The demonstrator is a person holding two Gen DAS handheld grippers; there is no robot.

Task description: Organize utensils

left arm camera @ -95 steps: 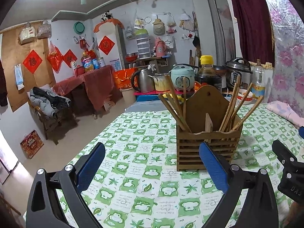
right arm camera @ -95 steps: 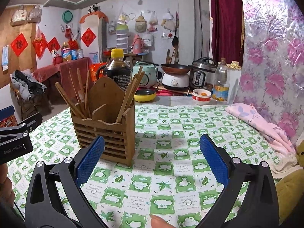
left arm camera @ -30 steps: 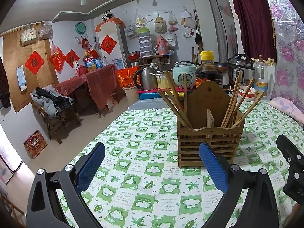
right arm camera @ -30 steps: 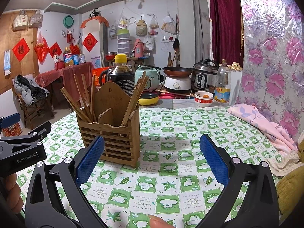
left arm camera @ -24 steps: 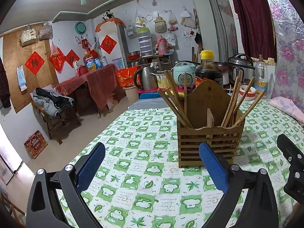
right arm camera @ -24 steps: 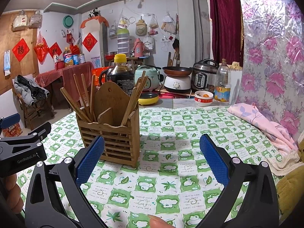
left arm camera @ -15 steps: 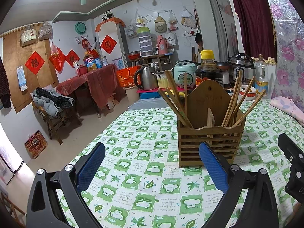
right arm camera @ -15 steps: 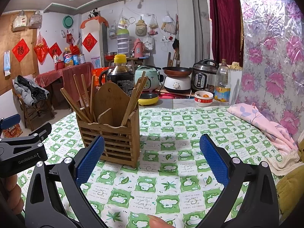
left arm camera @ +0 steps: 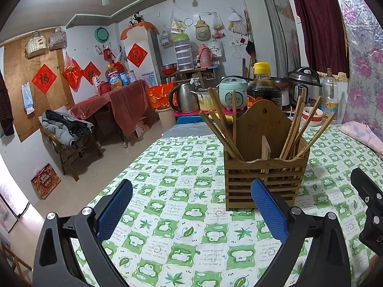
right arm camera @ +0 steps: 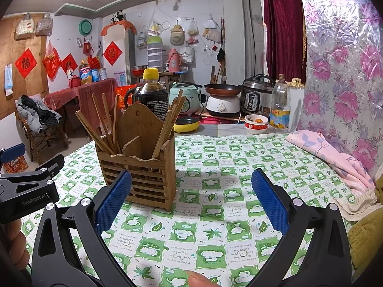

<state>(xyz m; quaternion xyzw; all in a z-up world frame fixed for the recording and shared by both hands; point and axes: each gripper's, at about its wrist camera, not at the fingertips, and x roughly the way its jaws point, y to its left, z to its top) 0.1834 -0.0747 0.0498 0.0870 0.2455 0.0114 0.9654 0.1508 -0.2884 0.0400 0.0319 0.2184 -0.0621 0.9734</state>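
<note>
Wooden chopstick holder [left arm camera: 265, 167], two compartments, chopsticks [left arm camera: 221, 129] leaning in both, is standing on green-checked tablecloth [left arm camera: 167, 215], unmoved since earlier; left gripper [left arm camera: 191, 212] and right gripper [right arm camera: 189, 203] are still hovering wide apart, holding nothing

Both cameras sit low over the table covered with a green and white checked cloth [left arm camera: 182, 205], and both look forward toward the far kitchen wall. The left wrist view looks between its own two blue-padded fingers [left arm camera: 115, 205]; the slatted wooden holder with chopsticks [left arm camera: 265, 174] stands near, right of its centre. The right wrist view sees the same holder [right arm camera: 141, 167] near, left of its centre, from its other side. Both views share the holder, the dark sauce bottle with yellow cap [right arm camera: 152, 91] and the cloth. Each view catches the other black gripper at its edge.
</note>
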